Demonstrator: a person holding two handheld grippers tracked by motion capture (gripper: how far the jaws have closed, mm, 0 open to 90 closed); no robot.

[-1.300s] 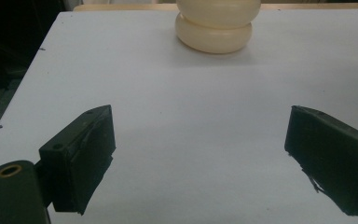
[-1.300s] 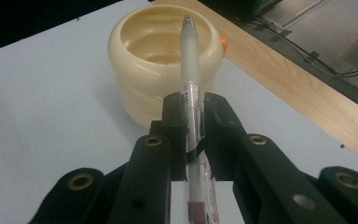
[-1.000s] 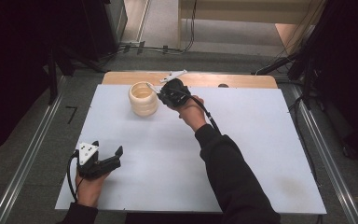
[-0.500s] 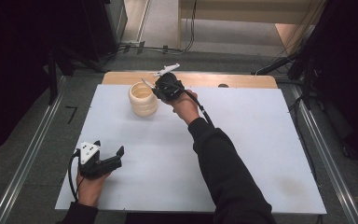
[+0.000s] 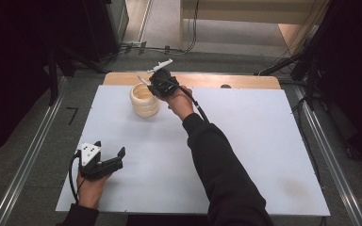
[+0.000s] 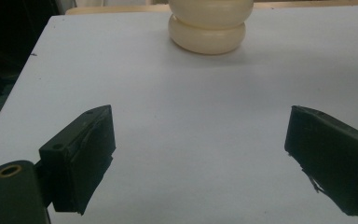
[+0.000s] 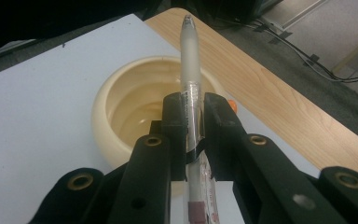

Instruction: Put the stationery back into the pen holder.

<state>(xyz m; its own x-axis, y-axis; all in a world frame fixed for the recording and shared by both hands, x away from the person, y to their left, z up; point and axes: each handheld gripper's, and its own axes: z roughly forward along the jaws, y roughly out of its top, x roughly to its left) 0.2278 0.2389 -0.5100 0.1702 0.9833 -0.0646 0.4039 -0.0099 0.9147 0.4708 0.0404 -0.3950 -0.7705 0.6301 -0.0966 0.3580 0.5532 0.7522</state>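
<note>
Cream pot [image 5: 144,99] (near table's far edge [image 5: 193,80]), pen-gripping right tongs [image 5: 143,80] just beside

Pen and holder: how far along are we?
Done: the right gripper is shut on the pen and has it lifted beside the cream holder. In hand: lining it up over the opening. Left: lower it in and release. The left gripper rests open on the white table.
</note>
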